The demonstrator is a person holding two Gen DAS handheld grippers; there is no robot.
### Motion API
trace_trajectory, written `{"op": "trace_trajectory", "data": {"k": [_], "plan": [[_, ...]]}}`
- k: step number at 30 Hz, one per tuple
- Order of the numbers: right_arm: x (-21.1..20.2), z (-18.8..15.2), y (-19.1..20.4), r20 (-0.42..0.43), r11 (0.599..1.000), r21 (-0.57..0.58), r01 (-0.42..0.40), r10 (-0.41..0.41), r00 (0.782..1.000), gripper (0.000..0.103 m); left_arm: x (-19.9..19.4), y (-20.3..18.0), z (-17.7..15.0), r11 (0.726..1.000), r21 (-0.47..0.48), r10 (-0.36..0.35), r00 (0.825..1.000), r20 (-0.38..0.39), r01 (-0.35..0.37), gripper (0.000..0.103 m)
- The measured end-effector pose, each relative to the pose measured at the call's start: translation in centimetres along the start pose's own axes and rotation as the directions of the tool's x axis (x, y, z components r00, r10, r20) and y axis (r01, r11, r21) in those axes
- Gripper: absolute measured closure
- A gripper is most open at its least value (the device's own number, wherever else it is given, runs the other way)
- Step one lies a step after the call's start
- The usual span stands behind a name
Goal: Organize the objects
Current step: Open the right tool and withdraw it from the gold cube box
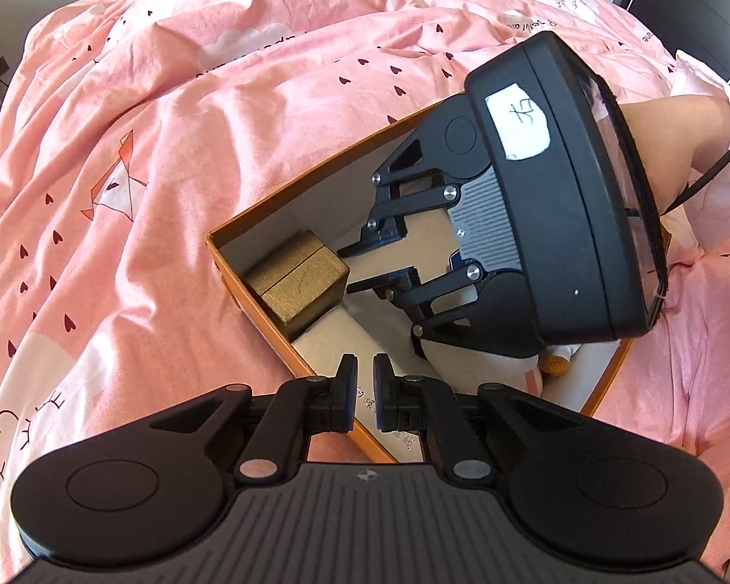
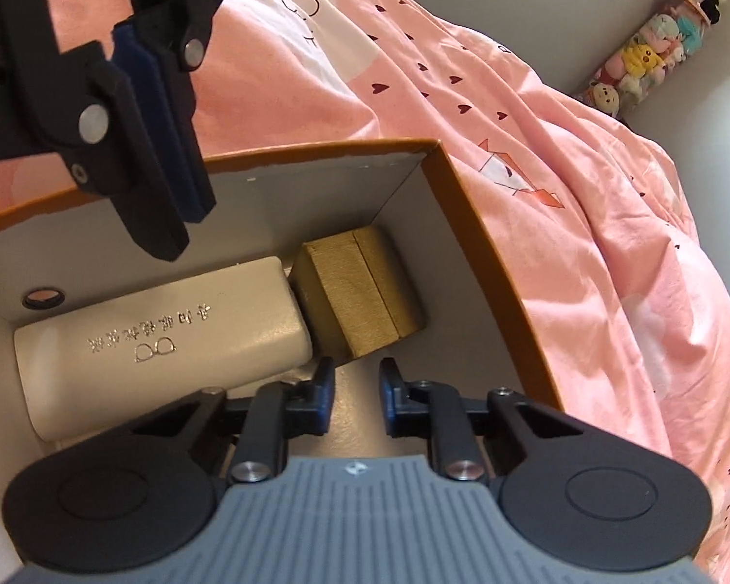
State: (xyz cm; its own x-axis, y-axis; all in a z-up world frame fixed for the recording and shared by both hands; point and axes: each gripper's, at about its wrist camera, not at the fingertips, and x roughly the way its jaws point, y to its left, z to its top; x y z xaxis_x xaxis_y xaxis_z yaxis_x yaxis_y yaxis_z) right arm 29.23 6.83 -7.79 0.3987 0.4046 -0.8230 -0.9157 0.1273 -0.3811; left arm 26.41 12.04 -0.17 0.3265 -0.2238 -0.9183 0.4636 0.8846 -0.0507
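Observation:
An orange cardboard box [image 1: 241,267] with a white inside lies open on the bed. A small gold box [image 2: 360,292] sits in its far corner, and beside it lies a cream glasses case [image 2: 160,340] with silver print. My right gripper [image 2: 356,374] reaches down into the box just short of the gold box, its jaws a little apart with nothing between them. My left gripper [image 1: 365,374] hovers over the box's near wall above the glasses case [image 1: 326,340], its pads almost touching and empty. The right gripper [image 1: 350,268] covers most of a plush toy [image 1: 552,365].
A rumpled pink duvet [image 1: 170,146] surrounds the box on all sides. A person's forearm in a pink sleeve [image 1: 681,117] is behind the right gripper. A tall tube of stuffed toys [image 2: 657,53] stands by the far wall. The box wall has a round hole [image 2: 44,298].

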Motion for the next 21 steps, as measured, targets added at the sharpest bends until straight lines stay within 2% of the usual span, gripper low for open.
{"op": "trace_trajectory", "data": {"k": [2, 4, 10, 16, 21], "plan": [[0.3, 0.2, 0.0, 0.011, 1.0, 0.006, 0.0, 0.0, 1.0, 0.088, -0.1, 0.0, 0.0, 1.0, 0.0, 0.003, 1.0, 0.001, -0.003, 0.093], [0.3, 0.5, 0.2, 0.018, 1.0, 0.012, -0.013, 0.013, 1.0, 0.089, -0.2, 0.0, -0.1, 1.0, 0.0, 0.005, 1.0, 0.003, -0.005, 0.093], [-0.1, 0.4, 0.6, 0.005, 1.0, -0.001, 0.016, -0.016, 1.0, 0.089, -0.5, -0.3, -0.3, 1.0, 0.001, 0.007, 1.0, 0.01, -0.007, 0.093], [-2.7, -0.1, 0.6, 0.033, 0.999, 0.012, 0.044, -0.044, 0.998, 0.089, -1.8, -1.4, -0.5, 1.0, 0.006, 0.021, 0.999, 0.033, -0.021, 0.093], [-6.3, -0.9, 1.1, 0.085, 0.996, 0.05, 0.077, -0.081, 0.993, 0.088, -4.1, -3.2, -0.9, 0.999, 0.019, 0.047, 0.995, 0.083, -0.048, 0.093]]}}
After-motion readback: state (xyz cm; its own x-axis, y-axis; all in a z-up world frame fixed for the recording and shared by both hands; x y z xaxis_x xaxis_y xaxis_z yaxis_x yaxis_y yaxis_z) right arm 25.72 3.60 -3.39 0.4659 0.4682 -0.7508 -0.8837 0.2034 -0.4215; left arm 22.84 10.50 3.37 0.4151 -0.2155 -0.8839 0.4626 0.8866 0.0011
